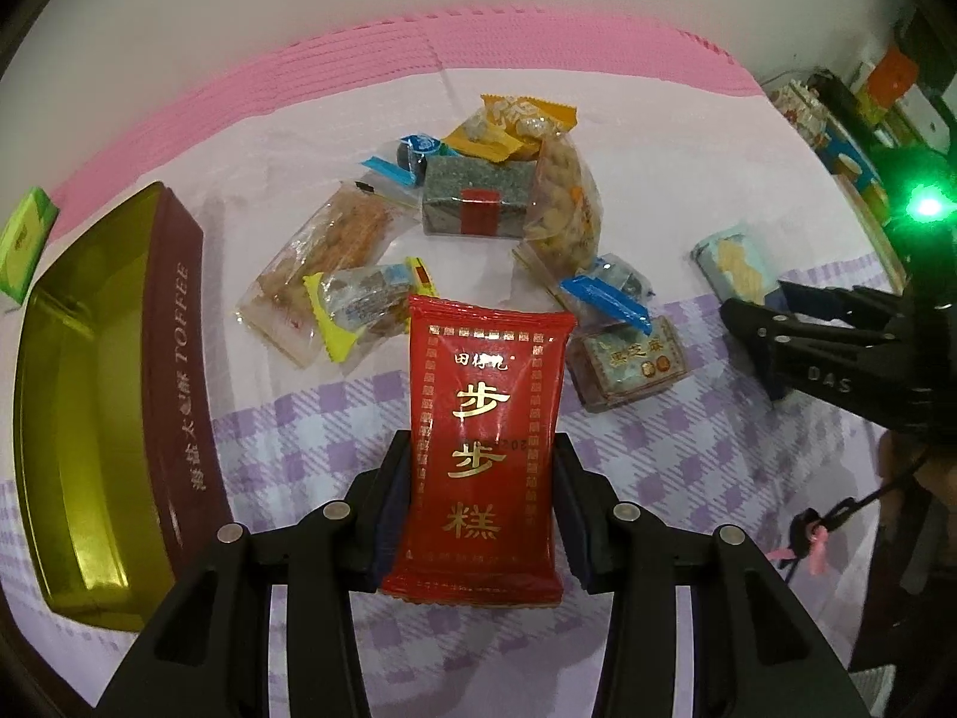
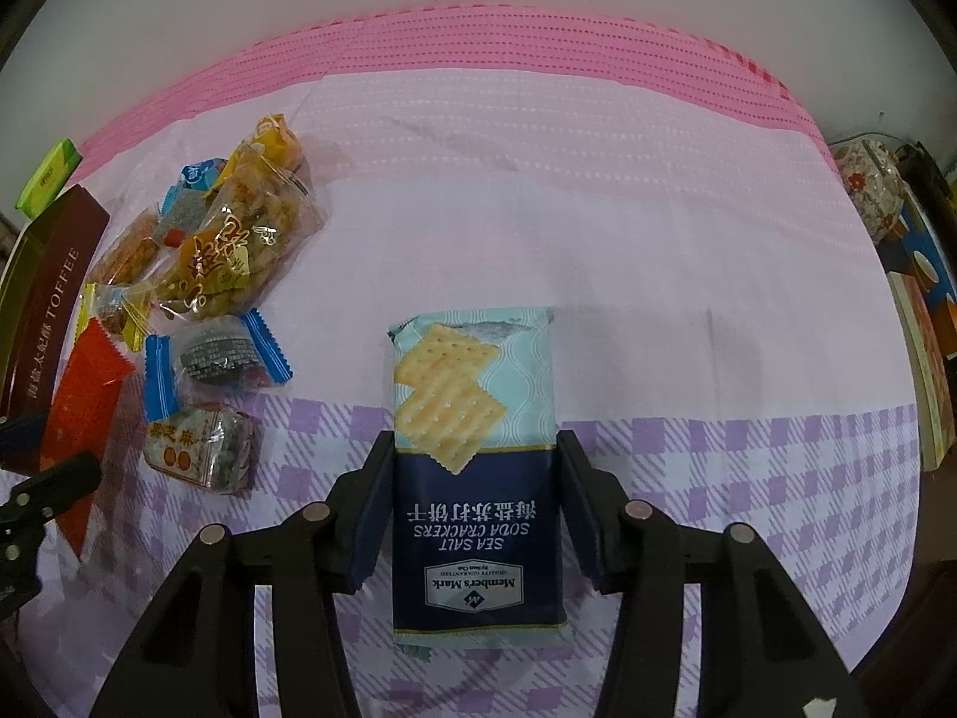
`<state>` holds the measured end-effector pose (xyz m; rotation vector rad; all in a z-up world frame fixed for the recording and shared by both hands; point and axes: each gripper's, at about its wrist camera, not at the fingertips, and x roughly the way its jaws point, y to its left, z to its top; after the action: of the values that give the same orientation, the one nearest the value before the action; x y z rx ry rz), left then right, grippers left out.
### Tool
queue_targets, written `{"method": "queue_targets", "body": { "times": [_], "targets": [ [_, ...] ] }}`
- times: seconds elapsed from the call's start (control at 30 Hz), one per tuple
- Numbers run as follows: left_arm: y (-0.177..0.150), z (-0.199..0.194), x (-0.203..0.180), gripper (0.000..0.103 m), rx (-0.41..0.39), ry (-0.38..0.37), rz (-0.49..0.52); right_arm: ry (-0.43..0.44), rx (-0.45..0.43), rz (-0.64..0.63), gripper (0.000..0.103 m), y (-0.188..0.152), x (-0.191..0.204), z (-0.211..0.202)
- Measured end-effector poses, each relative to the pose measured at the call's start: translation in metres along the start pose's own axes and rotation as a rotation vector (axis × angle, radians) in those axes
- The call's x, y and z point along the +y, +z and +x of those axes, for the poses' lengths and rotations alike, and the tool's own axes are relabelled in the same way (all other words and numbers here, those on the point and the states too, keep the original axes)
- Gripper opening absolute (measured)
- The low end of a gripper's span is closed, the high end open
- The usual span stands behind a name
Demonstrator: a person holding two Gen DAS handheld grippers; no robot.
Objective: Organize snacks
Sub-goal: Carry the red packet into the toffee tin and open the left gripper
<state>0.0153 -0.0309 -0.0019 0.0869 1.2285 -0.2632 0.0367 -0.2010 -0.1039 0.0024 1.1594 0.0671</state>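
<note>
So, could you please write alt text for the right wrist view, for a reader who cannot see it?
The right gripper clasps a soda cracker packet by its sides, over a purple checked cloth. To the left lie a pile of wrapped snacks and a brown toffee tin.

In the right wrist view, the flat red foil packet (image 2: 90,401) is partly covered by the black left gripper (image 2: 36,478), itself cut off at the left edge. The maroon and gold toffee tin (image 2: 54,293) also runs off that edge. In the left wrist view, the pale blue soda cracker packet (image 1: 733,263) is half hidden behind the black right gripper (image 1: 777,323), and the cluttered shelf items (image 1: 837,113) at the right rim are too small and warped to identify.
</note>
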Motion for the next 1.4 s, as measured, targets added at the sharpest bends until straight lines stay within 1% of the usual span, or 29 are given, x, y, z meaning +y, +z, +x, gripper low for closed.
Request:
{"method": "queue_targets", "body": {
  "times": [0.13,0.3,0.4,0.53,0.6,0.67,0.87,1.17,1.4],
  "targets": [
    [0.003,-0.017,0.007,0.045,-0.033,-0.004,-0.014,0.001,0.001,-0.001,0.049,0.001,0.000,0.001],
    [0.010,-0.046,0.038,0.045,-0.093,0.005,-0.094,0.001,-0.002,0.003,0.049,-0.001,0.000,0.001],
    [0.012,-0.061,0.065,0.045,-0.131,0.056,-0.137,0.000,-0.002,0.004,0.049,-0.001,0.001,0.001],
    [0.010,-0.071,0.107,0.045,-0.139,0.123,-0.201,0.002,-0.001,0.001,0.050,-0.001,0.000,0.001],
    [0.006,-0.072,0.131,0.045,-0.128,0.167,-0.235,0.003,0.000,0.003,0.050,-0.001,0.000,0.000],
    [0.001,-0.070,0.150,0.045,-0.114,0.195,-0.261,0.003,-0.003,0.002,0.051,-0.001,0.000,0.000],
    [-0.015,-0.058,0.192,0.045,-0.066,0.241,-0.305,0.004,0.000,0.003,0.051,-0.001,0.001,0.001],
    [-0.034,-0.032,0.210,0.045,-0.002,0.278,-0.304,0.002,0.008,0.002,0.051,0.000,0.000,0.001],
    [-0.045,-0.025,0.224,0.045,0.014,0.281,-0.316,0.003,0.032,0.009,0.051,0.003,0.001,0.004]
  ]
}}
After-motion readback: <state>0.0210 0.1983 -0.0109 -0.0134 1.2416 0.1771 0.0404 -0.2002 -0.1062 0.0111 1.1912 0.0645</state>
